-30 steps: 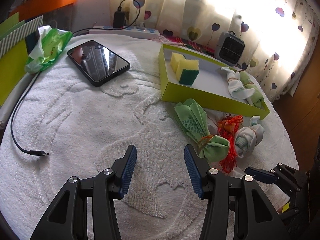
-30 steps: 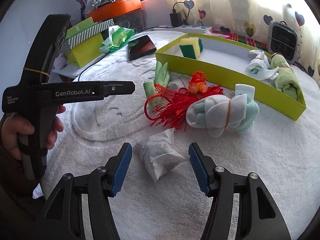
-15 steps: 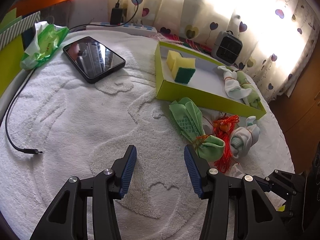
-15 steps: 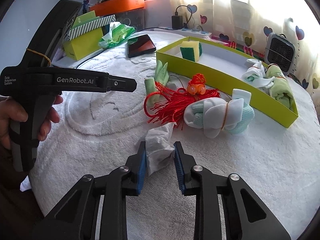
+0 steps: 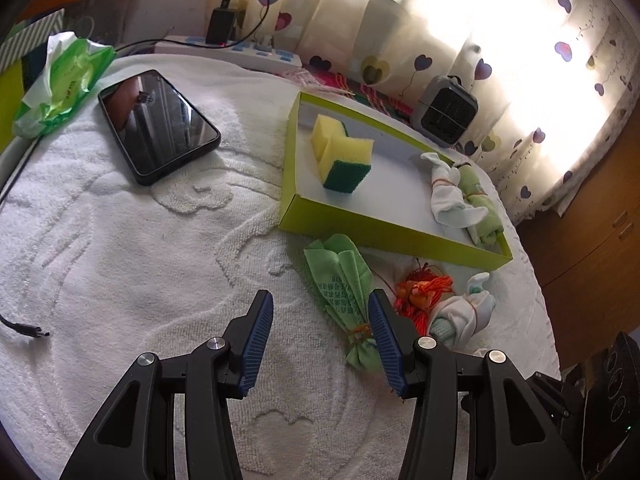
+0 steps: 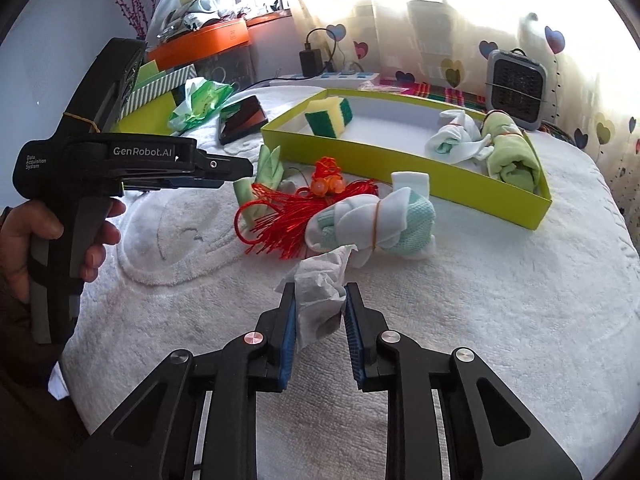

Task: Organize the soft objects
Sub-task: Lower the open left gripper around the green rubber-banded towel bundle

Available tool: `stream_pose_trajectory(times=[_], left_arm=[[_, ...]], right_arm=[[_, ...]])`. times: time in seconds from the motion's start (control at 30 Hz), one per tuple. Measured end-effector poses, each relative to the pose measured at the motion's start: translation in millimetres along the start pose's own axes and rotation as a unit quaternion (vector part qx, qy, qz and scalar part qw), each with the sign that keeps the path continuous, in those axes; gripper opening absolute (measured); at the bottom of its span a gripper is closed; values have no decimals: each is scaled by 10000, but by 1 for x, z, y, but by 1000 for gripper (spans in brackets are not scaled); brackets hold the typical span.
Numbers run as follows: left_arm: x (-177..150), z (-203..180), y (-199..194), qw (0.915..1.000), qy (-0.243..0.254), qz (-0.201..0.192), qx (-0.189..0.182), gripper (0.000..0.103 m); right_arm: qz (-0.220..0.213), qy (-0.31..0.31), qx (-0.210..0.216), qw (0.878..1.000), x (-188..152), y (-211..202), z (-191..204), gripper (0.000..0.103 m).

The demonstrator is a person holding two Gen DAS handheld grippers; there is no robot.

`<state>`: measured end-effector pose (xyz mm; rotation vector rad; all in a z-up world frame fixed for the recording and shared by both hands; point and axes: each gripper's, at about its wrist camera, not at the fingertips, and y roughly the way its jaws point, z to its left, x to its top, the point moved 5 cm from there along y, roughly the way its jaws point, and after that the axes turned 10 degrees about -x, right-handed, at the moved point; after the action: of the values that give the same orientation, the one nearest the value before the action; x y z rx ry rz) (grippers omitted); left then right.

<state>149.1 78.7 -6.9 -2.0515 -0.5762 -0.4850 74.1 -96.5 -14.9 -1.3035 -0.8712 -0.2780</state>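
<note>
My right gripper is shut on a crumpled white tissue and holds it above the white towel. Just beyond lie a white-and-mint sock bundle, a red tassel knot and a green cloth bundle. The yellow-green tray holds a sponge, a white sock and a green roll. My left gripper is open and empty, its right finger beside the green cloth bundle. The tray lies ahead of it.
A black phone, a green wipes pack and a loose cable end lie on the left of the towel. A power strip and a small grey heater stand at the back by the curtain.
My right gripper closed on the white tissue and lifted it off the towel. My left gripper moved forward and right, closer to the green cloth bundle, and stayed open.
</note>
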Motion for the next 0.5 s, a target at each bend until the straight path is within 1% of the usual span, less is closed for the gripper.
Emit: stream_pose_trajectory(times=[0.13, 0.23, 0.37, 0.5], left_arm=[[0, -6, 14, 9996, 99, 208, 170, 48], [-1, -10, 22, 9992, 165, 288, 228, 48], [-1, -13, 28, 9978, 314, 320, 489, 49], [-1, -14, 29, 9974, 334, 325, 542, 49]], right_arm=[[-9, 118, 61, 9999, 1, 0, -5, 23], [-26, 171, 132, 9998, 1, 0, -7, 23], [-28, 218, 220, 9995, 1, -1, -8, 23], [-44, 239, 283, 9993, 0, -2, -9, 23]])
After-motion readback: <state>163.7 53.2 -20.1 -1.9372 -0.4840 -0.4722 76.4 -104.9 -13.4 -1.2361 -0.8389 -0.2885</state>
